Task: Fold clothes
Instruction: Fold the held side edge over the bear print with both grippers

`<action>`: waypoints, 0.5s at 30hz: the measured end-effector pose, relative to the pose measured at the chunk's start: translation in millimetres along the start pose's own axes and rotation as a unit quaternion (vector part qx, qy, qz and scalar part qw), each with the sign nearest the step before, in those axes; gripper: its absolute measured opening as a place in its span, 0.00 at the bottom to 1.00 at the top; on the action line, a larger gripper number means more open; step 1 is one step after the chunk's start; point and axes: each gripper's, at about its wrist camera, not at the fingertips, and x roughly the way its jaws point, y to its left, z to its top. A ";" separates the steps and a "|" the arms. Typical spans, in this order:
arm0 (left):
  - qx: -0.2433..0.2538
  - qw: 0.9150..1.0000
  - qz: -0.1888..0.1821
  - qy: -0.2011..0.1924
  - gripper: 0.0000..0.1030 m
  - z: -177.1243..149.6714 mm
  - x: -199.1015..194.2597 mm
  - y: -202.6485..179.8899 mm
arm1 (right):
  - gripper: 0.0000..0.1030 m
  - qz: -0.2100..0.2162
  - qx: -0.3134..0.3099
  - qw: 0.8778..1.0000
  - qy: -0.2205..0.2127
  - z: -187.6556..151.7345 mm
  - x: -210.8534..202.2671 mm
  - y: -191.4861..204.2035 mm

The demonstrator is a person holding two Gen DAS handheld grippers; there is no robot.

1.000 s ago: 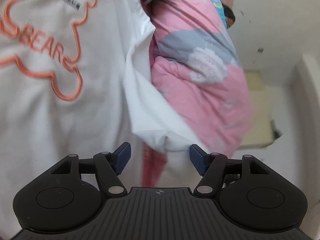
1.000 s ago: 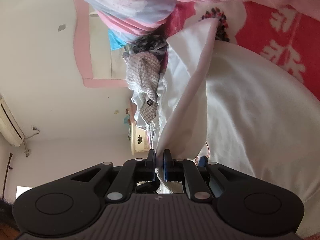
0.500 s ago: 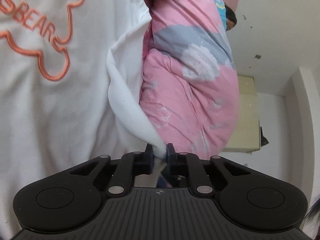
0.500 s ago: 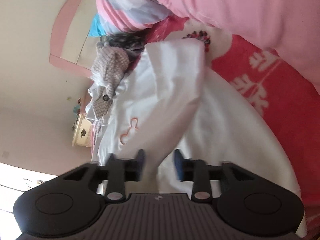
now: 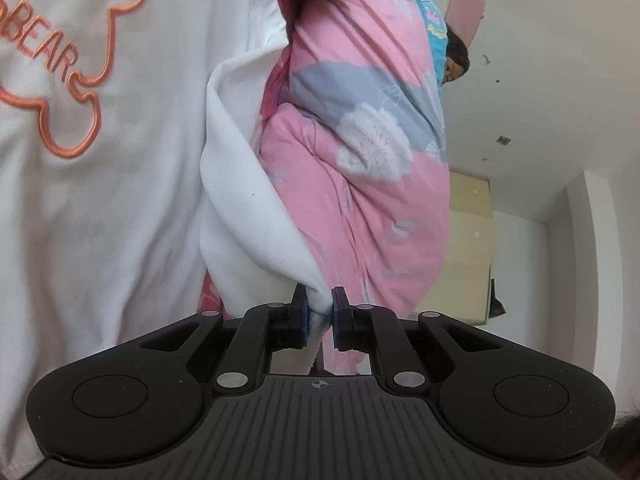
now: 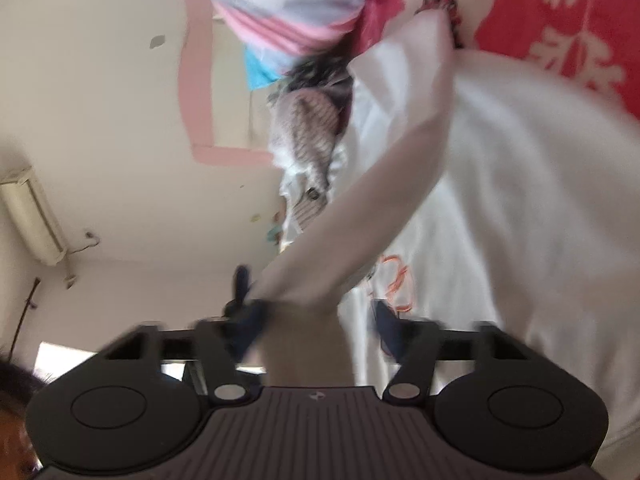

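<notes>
A white sweatshirt [image 5: 132, 152] with an orange embroidered bear outline lies spread on the bed. My left gripper [image 5: 319, 305] is shut on the end of its sleeve [image 5: 256, 216], which curls up from the body. In the right wrist view the sweatshirt [image 6: 532, 208] fills the right side, and its other sleeve [image 6: 384, 200] runs down between the fingers of my right gripper [image 6: 316, 312]. That gripper is open, with the sleeve end lying loose between the fingers. The view is blurred.
A pink and grey floral quilt [image 5: 360, 152] is bunched beside the sweatshirt. A red patterned blanket [image 6: 560, 20] covers the bed. A heap of other clothes [image 6: 308, 136] lies past the sweatshirt. An air conditioner [image 6: 32, 216] hangs on the wall.
My left gripper closed on the sleeve end and holds it. My right gripper, shut on the other sleeve a second ago, opened and let it go.
</notes>
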 end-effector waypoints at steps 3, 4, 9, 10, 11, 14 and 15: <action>-0.008 1.000 0.006 -0.006 0.09 1.2 -3.4 3.3 | 0.08 0.010 -0.008 1.000 -0.002 3.3 -6.7 8.3; -0.013 1.000 0.005 -0.007 0.09 2.1 -5.7 5.1 | 0.08 0.016 0.000 1.000 -0.004 5.1 -8.8 9.3; -0.041 0.999 -0.003 -0.007 0.19 4.6 -15.4 16.6 | 0.08 0.054 0.057 0.997 -0.008 11.5 -14.5 6.8; -0.041 0.999 0.001 -0.010 0.33 3.6 -17.0 17.5 | 0.08 0.058 0.066 0.996 -0.008 11.9 -13.7 5.1; -0.040 0.999 0.004 -0.014 0.43 2.5 -18.6 18.4 | 0.08 0.060 0.074 0.995 -0.009 12.2 -12.5 3.7; -0.044 0.999 -0.006 -0.012 0.54 0.1 -20.0 21.7 | 0.08 0.070 0.096 0.993 -0.009 12.4 -9.0 -0.7; -0.047 0.999 -0.012 -0.009 0.56 -0.6 -19.3 22.8 | 0.08 0.076 0.105 0.991 -0.008 11.9 -8.1 -2.1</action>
